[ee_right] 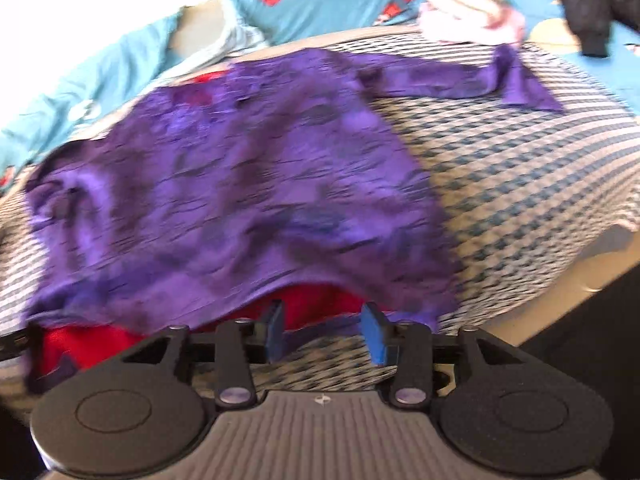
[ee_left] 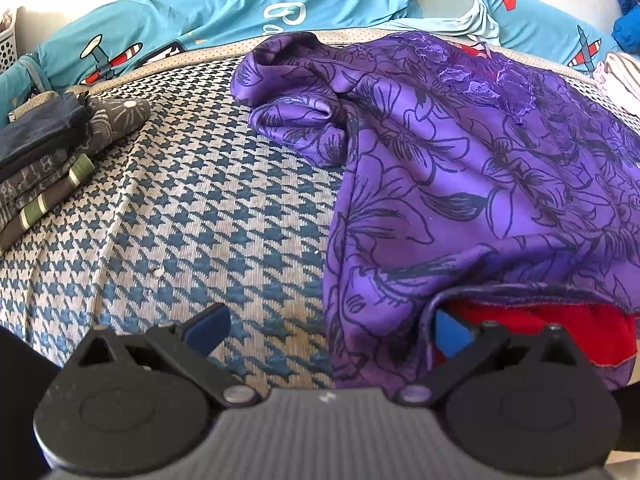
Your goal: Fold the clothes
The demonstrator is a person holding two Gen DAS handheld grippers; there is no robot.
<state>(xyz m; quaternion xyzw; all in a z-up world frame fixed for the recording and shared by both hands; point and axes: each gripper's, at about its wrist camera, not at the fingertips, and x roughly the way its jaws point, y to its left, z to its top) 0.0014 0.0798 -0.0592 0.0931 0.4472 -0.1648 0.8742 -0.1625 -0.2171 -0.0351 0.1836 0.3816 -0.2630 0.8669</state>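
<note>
Purple top (ee_right: 240, 184) spread lengthwise up-frame, hem at both my spread jaws — right gripper (ee_right: 326, 330) centred, left gripper (ee_left: 324, 330) at its edge.

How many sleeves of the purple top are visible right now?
2. One sleeve lies bunched on the houndstooth cover, seen from the left wrist; the other sleeve stretches out flat in the right wrist view.

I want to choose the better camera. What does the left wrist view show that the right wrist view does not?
Only left wrist: a stack of folded dark clothes and a bunched sleeve. Only right wrist: a sleeve stretched out flat and a dark garment at the far corner. Both: the purple top with red lining on the houndstooth cover, and open tongs.
</note>
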